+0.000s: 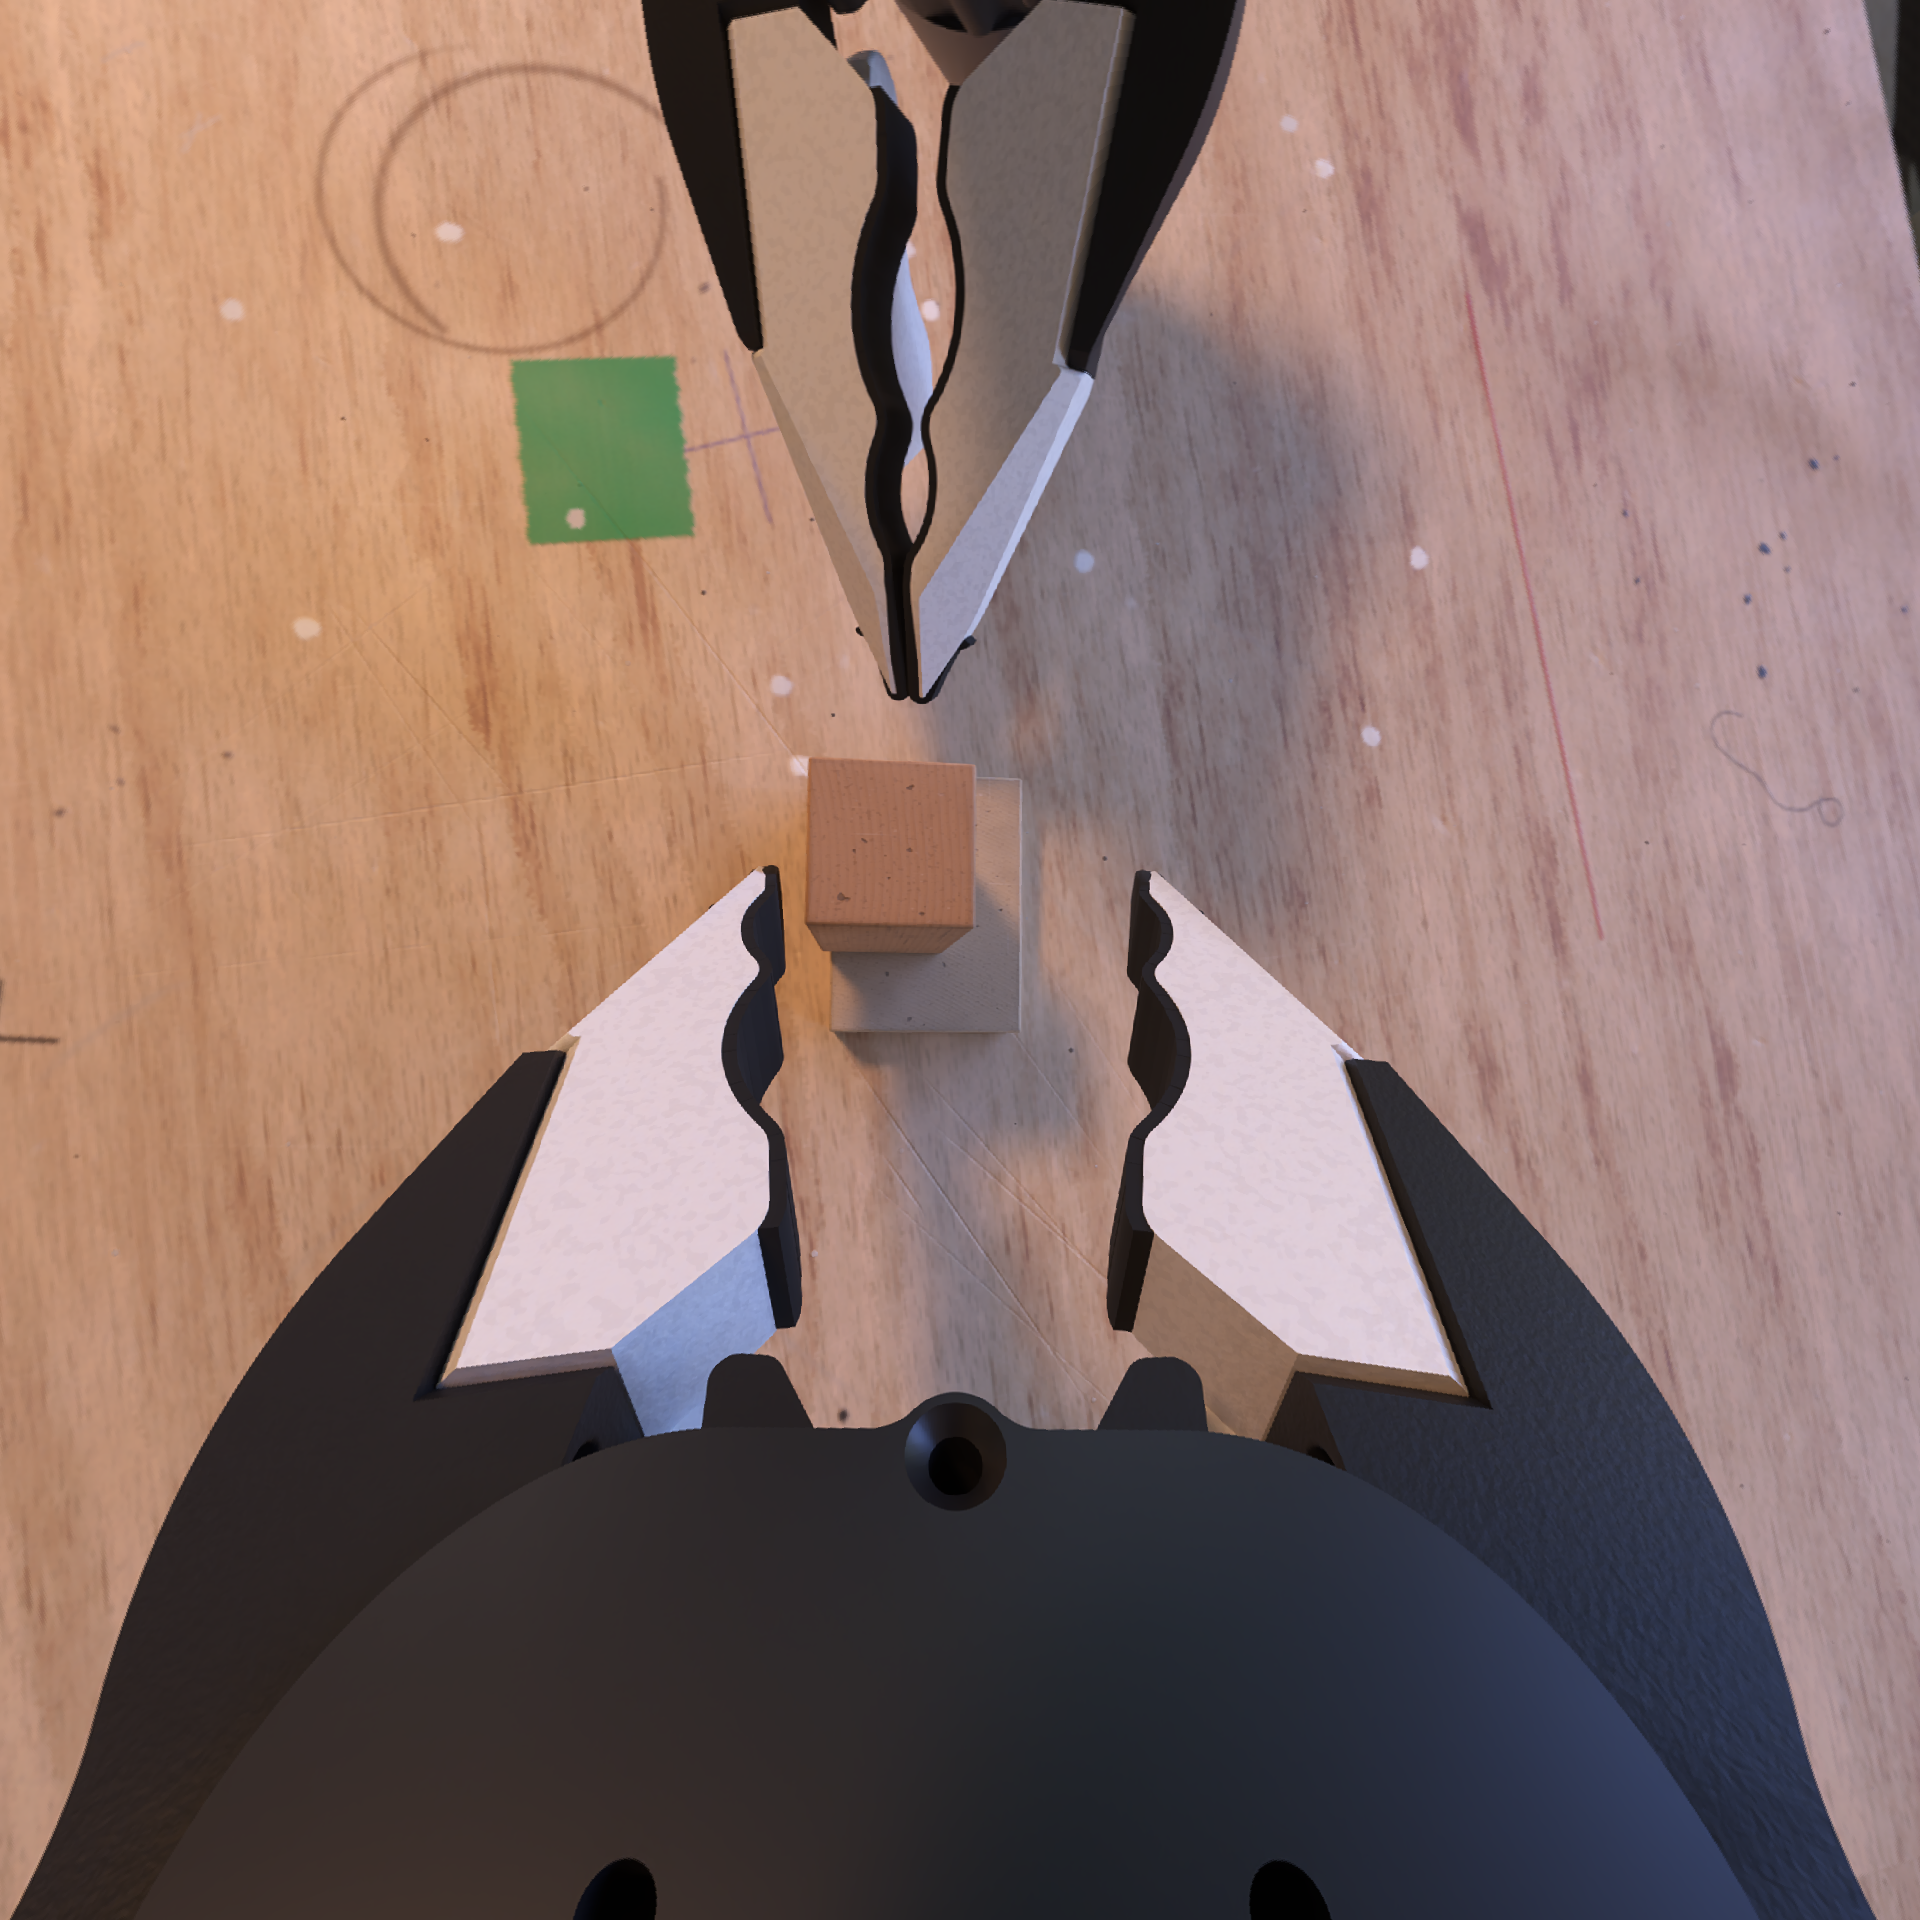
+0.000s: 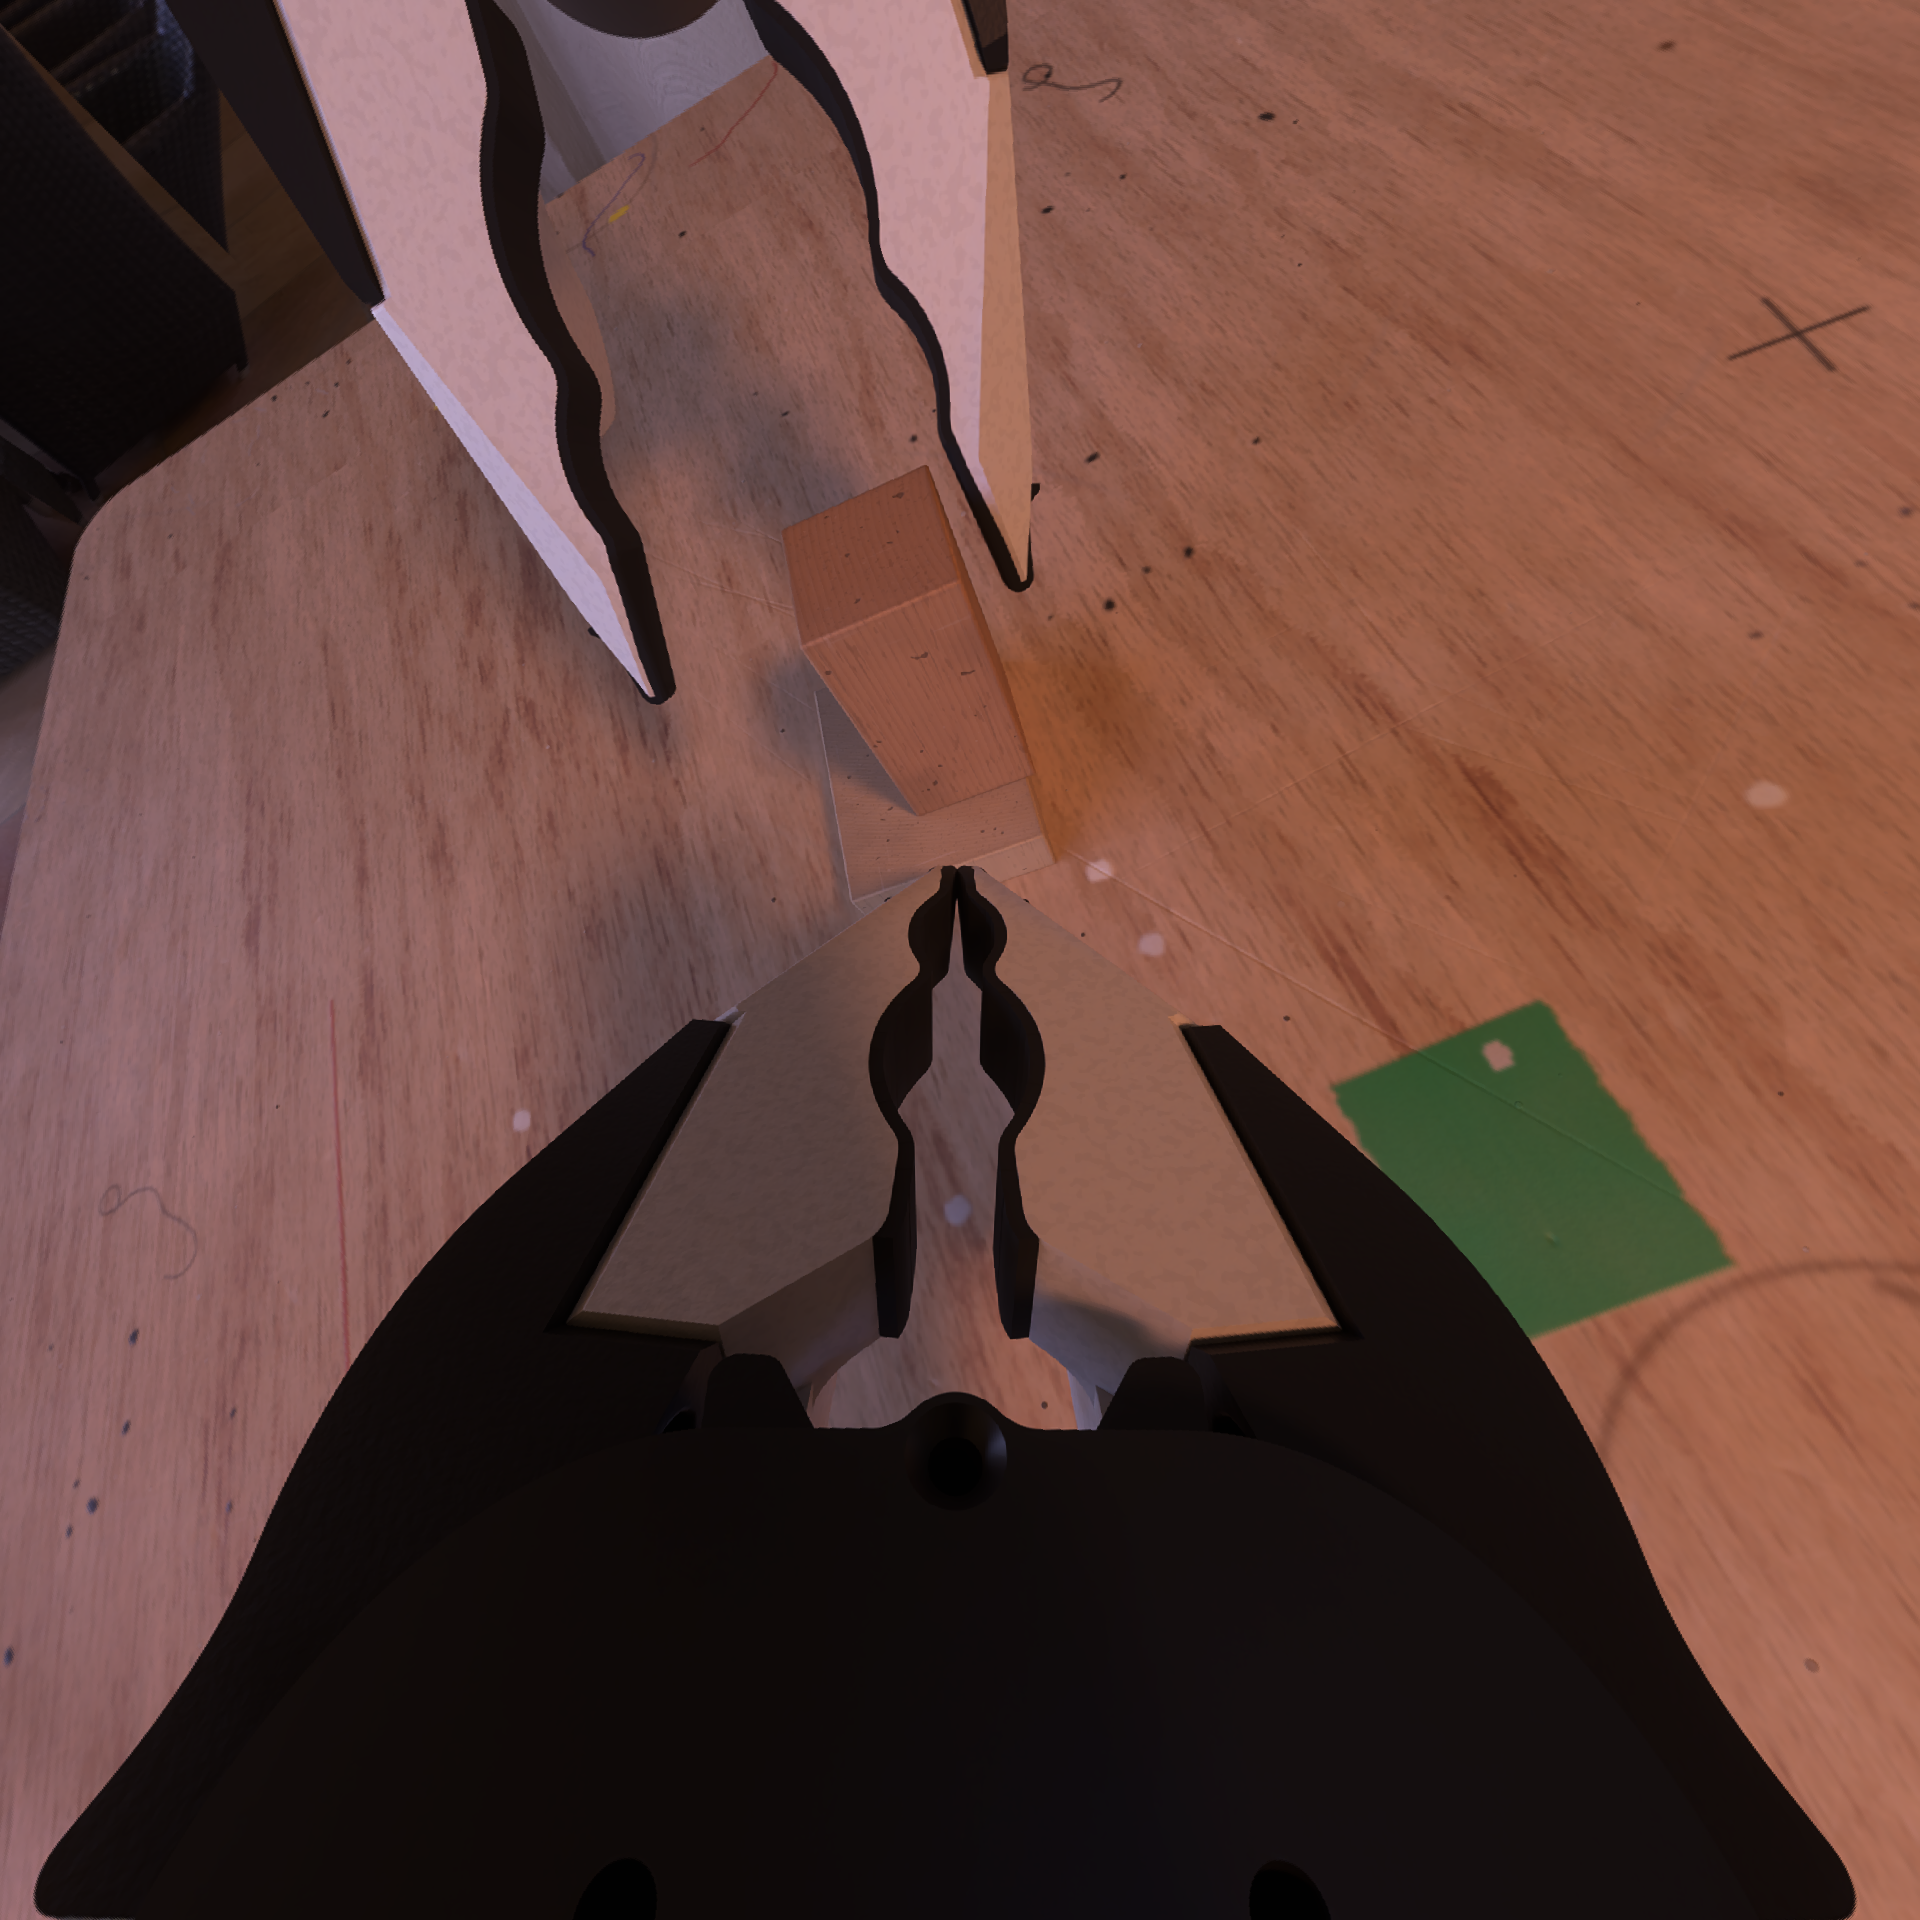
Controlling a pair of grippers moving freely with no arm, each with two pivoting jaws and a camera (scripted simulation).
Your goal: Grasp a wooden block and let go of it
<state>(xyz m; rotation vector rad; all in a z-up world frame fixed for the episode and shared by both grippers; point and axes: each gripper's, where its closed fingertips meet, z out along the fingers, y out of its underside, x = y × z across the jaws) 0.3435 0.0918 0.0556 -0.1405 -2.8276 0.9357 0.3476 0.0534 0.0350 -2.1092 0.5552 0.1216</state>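
A light brown wooden block [image 1: 889, 847] stands on a flat pale square [image 1: 956, 987] on the wooden table. My left gripper [image 1: 954, 883] is open, its fingertips on either side of the block's near end without touching it. My right gripper [image 1: 907, 694] faces it from the far side, shut and empty, tips just short of the block. In the right wrist view the block [image 2: 904, 675] lies just beyond my shut right gripper [image 2: 958, 875], with the open left gripper [image 2: 836, 634] straddling its far end.
A green patch [image 1: 603, 449] lies flat on the table to the left, also in the right wrist view [image 2: 1527, 1164]. Pencil circles [image 1: 488, 203] and a red line [image 1: 1532, 613] mark the wood. The table's rounded corner [image 2: 99, 540] borders dark furniture [image 2: 104, 260].
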